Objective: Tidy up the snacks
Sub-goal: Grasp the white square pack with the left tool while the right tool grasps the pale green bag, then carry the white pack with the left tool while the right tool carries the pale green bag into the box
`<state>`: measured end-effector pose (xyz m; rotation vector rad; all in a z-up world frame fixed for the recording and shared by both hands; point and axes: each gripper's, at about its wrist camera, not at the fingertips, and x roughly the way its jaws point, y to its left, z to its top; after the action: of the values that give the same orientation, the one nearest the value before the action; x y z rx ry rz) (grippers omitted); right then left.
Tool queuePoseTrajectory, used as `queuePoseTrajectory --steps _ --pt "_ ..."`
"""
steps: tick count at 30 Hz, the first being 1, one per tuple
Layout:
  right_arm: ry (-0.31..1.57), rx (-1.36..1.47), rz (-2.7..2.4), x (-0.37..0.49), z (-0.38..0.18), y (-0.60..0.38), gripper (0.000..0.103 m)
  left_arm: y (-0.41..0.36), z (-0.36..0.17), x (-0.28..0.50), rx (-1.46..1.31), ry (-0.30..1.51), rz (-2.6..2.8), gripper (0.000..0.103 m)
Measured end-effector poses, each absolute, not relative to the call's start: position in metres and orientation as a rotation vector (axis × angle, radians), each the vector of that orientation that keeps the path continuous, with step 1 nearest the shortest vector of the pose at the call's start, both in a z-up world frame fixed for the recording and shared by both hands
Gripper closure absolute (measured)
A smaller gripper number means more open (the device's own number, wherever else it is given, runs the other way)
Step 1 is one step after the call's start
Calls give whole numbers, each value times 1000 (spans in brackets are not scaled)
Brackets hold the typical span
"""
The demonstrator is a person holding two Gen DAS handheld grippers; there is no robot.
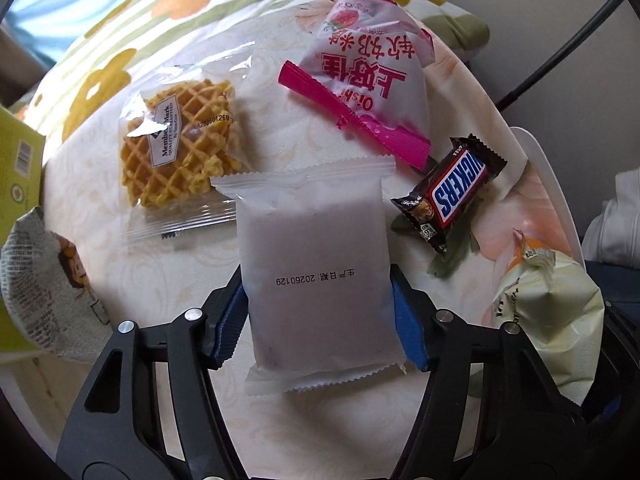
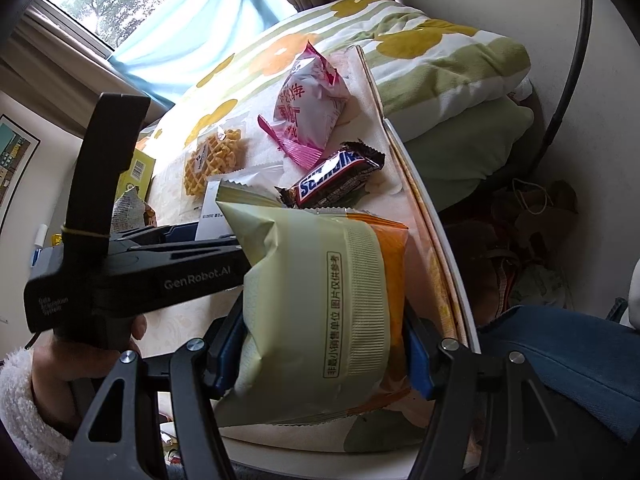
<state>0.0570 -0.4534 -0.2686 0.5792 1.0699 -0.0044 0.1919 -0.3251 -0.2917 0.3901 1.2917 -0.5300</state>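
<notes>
A white sealed packet (image 1: 316, 240) with a printed date lies on the flower-patterned tablecloth (image 1: 160, 280). My left gripper (image 1: 318, 296) is shut on it, a blue pad pressing each long side. Beyond it lie a clear-wrapped waffle (image 1: 180, 148), a pink-and-white candy bag (image 1: 368, 68) and a Snickers bar (image 1: 452, 192). My right gripper (image 2: 322, 320) is shut on a pale green and orange snack bag (image 2: 320, 300), held above the table's near right corner. That bag also shows at the right of the left wrist view (image 1: 552, 312).
A yellow-green box (image 1: 20, 160) and a newsprint-patterned bag (image 1: 44, 280) sit at the table's left side. The white table edge (image 2: 440, 220) runs along the right, with a flowered quilt (image 2: 440, 60) behind it. A hand in a fleecy sleeve (image 2: 24, 400) holds the left gripper's black housing (image 2: 132, 272).
</notes>
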Motion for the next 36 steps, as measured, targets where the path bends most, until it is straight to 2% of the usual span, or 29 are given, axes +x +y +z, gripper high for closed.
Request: queuePoseTrajectory --steps 9,19,26,36 --pt "1053 555 12 59 -260 -447 41 -301 -275 185 313 1277 -519 43" --pt "992 484 104 63 -215 -428 41 -246 -199 174 152 1164 -444 43" --pt "908 419 204 84 -163 -402 41 -173 -139 180 15 1089 -393 43" --pt "815 339 313 145 -108 -305 41 -38 -98 226 -53 1006 -264 43"
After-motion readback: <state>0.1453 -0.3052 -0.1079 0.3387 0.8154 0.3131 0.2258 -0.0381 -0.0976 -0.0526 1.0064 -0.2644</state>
